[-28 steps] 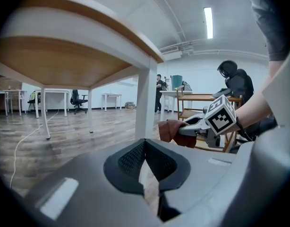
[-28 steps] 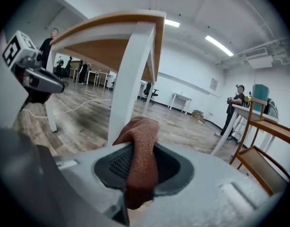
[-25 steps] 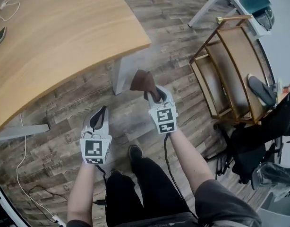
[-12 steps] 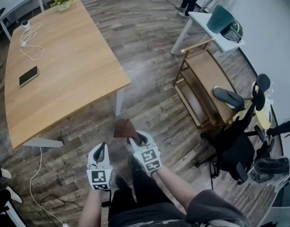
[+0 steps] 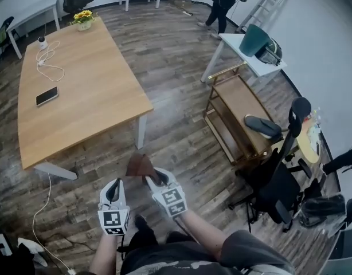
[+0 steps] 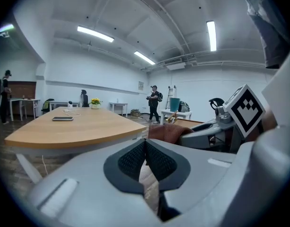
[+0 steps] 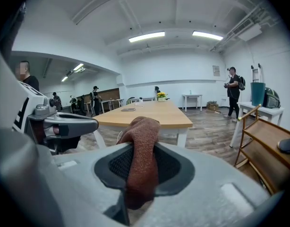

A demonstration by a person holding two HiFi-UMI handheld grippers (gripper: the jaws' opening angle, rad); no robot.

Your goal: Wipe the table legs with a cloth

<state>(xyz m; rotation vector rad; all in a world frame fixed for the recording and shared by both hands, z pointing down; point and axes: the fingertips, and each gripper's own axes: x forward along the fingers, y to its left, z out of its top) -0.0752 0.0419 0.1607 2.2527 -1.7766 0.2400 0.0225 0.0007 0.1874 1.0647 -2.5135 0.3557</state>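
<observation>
One brown cloth (image 5: 140, 166) pinched in right tongs (image 5: 154, 179); left tongs (image 5: 114, 189) seemingly closed, empty.

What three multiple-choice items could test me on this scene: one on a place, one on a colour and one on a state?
1. Where does the phone lie?
A. on the wooden table
B. in a bucket
C. on a sofa

2. Which colour has the cloth?
A. white
B. brown
C. blue

3. How do the jaws of the left gripper stand?
A. wide apart
B. shut on the cloth
C. together, with nothing between

Key:
1 A: the head view shows it on the tabletop.
2 B: it is reddish brown where the right gripper clamps it.
3 C: the left gripper view shows the jaws meeting, empty.
</observation>
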